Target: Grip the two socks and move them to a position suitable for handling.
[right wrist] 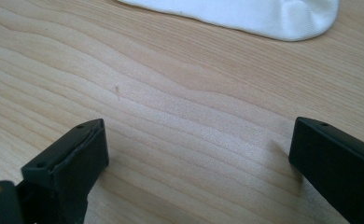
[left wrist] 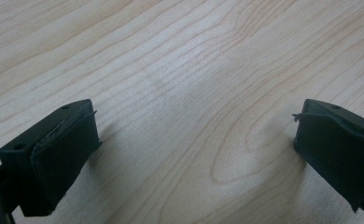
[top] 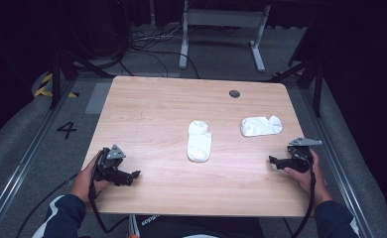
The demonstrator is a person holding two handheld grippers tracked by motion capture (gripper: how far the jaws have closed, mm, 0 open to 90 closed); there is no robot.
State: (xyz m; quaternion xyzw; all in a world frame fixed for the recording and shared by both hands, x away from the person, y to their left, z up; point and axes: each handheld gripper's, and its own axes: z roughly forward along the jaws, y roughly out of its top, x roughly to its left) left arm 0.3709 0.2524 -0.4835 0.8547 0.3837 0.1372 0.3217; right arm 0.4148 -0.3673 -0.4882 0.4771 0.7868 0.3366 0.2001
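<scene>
Two white socks lie flat on the light wooden table (top: 147, 109). One sock (top: 199, 141) is at the middle, lying lengthwise away from me; the other sock (top: 261, 126) lies crosswise to its right. My left gripper (top: 135, 175) rests near the front left corner, pointing right, open over bare wood (left wrist: 196, 144). My right gripper (top: 272, 160) rests near the front right edge, pointing left, open (right wrist: 199, 154) with nothing between its jaws. A white sock (right wrist: 245, 14) lies ahead of it, apart from the jaws.
A dark round grommet (top: 234, 93) sits in the table's far right part. Beyond the table stand a white desk frame (top: 221, 20) and cables on the grey floor. A floor mark "4" (top: 66, 130) is at the left.
</scene>
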